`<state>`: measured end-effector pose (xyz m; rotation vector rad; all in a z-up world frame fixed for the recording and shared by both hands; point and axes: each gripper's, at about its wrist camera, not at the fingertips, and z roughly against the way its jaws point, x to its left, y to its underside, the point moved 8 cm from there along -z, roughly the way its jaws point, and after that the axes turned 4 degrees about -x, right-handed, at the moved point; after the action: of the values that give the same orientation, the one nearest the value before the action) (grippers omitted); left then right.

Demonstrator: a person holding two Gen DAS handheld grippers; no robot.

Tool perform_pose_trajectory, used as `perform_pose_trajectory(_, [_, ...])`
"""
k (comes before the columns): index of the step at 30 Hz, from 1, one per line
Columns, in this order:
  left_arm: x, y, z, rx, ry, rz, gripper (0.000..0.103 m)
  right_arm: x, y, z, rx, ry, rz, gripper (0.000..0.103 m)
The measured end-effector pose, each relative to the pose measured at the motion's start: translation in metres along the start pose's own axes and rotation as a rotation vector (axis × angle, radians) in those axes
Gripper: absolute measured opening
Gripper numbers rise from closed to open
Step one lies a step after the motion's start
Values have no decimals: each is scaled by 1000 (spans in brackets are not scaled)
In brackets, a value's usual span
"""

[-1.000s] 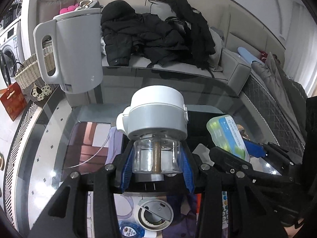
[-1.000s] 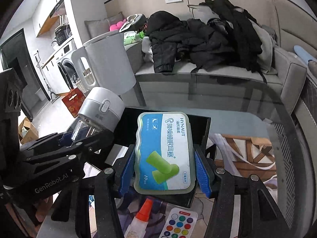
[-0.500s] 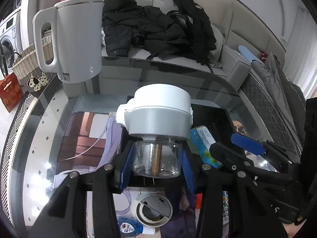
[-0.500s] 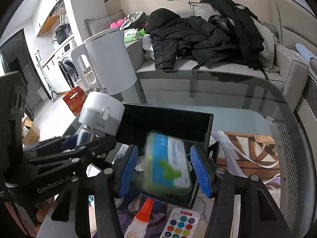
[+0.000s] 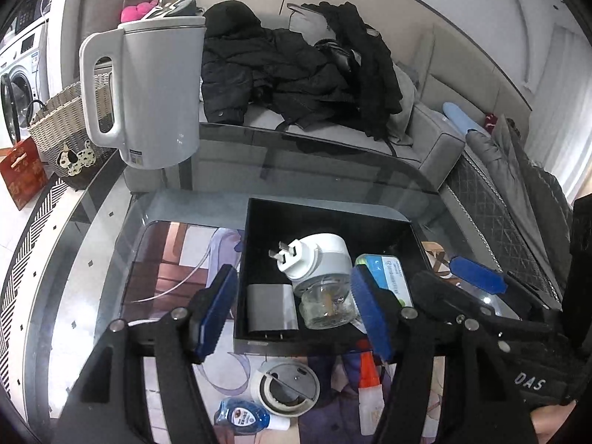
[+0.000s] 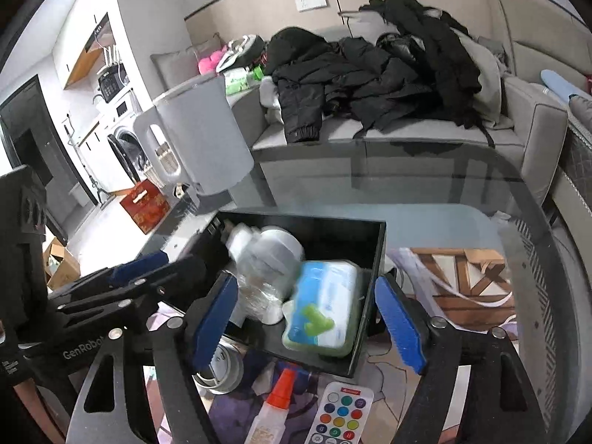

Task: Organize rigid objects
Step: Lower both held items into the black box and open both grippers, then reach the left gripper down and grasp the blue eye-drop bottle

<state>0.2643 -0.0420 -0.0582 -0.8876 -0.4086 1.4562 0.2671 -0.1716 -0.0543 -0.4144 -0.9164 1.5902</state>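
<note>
From the left wrist view, the left gripper [image 5: 292, 312] hangs over the near wall of the black tray [image 5: 255, 222], its jaws opening with blue pads clear of everything; the plug-in vaporizer [image 5: 320, 277] lies on its side inside the tray between them, prongs up, touching neither pad. A grey adapter [image 5: 272, 307] sits just beside it against the near wall, and the earplug box [image 5: 388, 277] lies at the tray's right side, partly behind the right pad. The back half of the tray is bare, and open glass table [image 5: 111, 259] runs to the left toward the white kettle [image 5: 155, 88] near the far edge. Close below the tray's near wall lie a round white lid [image 5: 285, 388], a small blue bottle [image 5: 240, 412] and a glue bottle [image 5: 370, 388]. From the right wrist view, the right gripper [image 6: 307, 327] has jaws opening wide, the earplug box blurred between them in the tray's near right corner, touching neither pad; a colour remote [image 6: 338, 414] lies just below the tray. A second ago both grippers held these things clamped above the tray; now both lie released inside it.
</note>
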Motion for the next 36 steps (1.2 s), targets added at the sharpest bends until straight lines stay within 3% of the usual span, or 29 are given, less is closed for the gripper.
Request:
perform_pose_trajectory(8, [7, 8, 25, 5, 2, -5, 65, 5, 8, 17, 50, -29, 6, 81])
perform_pose_trajectory(18, [0, 50, 43, 59, -27, -159, 67, -11, 38, 43, 106, -2, 38, 81])
perform_pose_trajectory(25, [10, 80, 31, 167, -44, -171, 69, -19, 61, 39, 164, 14, 31, 81])
perform_pose_trajectory(30, [11, 102, 15, 250, -49, -229, 69, -21, 87, 24, 256, 29, 42, 81])
perform_pose_trajectory(36, [12, 109, 4, 262, -66, -306, 69, -31, 108, 7, 315, 68, 36, 81])
